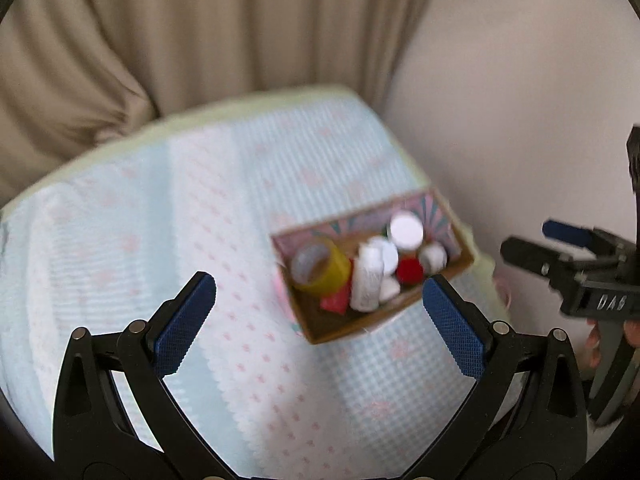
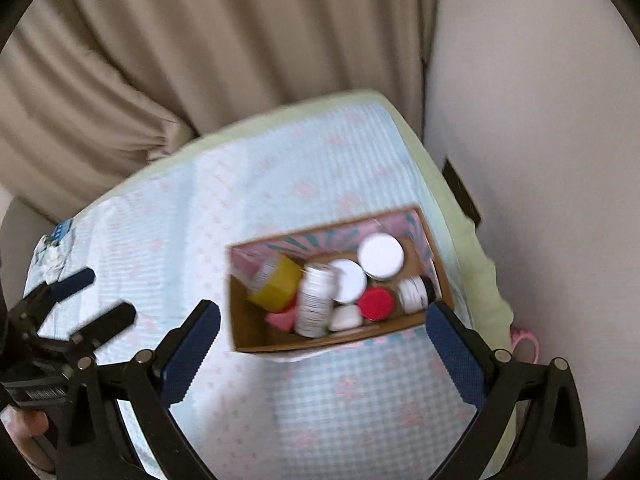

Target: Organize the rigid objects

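Cardboard box (image 2: 248, 332) on patterned bedcover (image 2: 352, 400)

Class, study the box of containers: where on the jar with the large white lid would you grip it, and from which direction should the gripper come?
Grip the white-lidded jar by its lid rim, coming straight down from above. It stands upright with the lid facing up, and the box walls and neighbours like the red cap probably block a side approach. The right gripper is already open.
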Action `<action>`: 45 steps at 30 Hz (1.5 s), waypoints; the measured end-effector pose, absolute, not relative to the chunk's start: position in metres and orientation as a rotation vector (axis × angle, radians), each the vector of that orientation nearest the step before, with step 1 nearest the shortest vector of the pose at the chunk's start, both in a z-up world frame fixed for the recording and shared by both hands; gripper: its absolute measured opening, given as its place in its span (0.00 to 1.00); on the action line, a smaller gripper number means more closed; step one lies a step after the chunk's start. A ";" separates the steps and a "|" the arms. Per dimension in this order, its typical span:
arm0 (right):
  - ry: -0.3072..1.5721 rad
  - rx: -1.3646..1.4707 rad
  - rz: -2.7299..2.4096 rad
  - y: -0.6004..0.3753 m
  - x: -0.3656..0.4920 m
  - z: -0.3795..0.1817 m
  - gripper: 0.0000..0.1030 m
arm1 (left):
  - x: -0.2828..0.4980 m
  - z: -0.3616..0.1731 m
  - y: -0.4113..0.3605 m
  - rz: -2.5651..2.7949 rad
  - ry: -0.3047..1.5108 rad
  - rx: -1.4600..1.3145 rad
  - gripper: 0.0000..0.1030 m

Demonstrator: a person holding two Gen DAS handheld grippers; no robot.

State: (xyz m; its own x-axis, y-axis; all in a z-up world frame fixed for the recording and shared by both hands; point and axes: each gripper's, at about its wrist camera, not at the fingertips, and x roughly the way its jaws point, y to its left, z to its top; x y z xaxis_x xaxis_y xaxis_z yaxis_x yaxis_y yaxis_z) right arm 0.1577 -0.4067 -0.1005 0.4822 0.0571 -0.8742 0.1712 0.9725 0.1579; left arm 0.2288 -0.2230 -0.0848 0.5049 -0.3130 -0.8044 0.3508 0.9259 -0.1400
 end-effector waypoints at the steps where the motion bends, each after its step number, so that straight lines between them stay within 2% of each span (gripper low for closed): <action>1: 1.042 0.217 -0.062 -0.396 0.153 -0.084 0.99 | 0.221 -0.070 -0.213 -0.383 0.931 0.038 1.00; 6: 0.895 0.126 -0.011 -0.335 0.123 -0.006 0.99 | 0.171 -0.001 -0.150 -0.245 0.783 0.023 1.00; 13: 0.802 0.047 0.032 -0.277 0.092 0.029 0.99 | 0.103 0.040 -0.071 -0.090 0.682 -0.039 1.00; 22: 0.749 -0.001 0.038 -0.239 0.055 0.032 0.99 | 0.046 0.042 -0.030 -0.025 0.641 -0.052 1.00; 45: 0.713 0.020 -0.006 -0.236 0.028 0.043 0.99 | 0.030 0.049 -0.030 -0.038 0.608 -0.048 1.00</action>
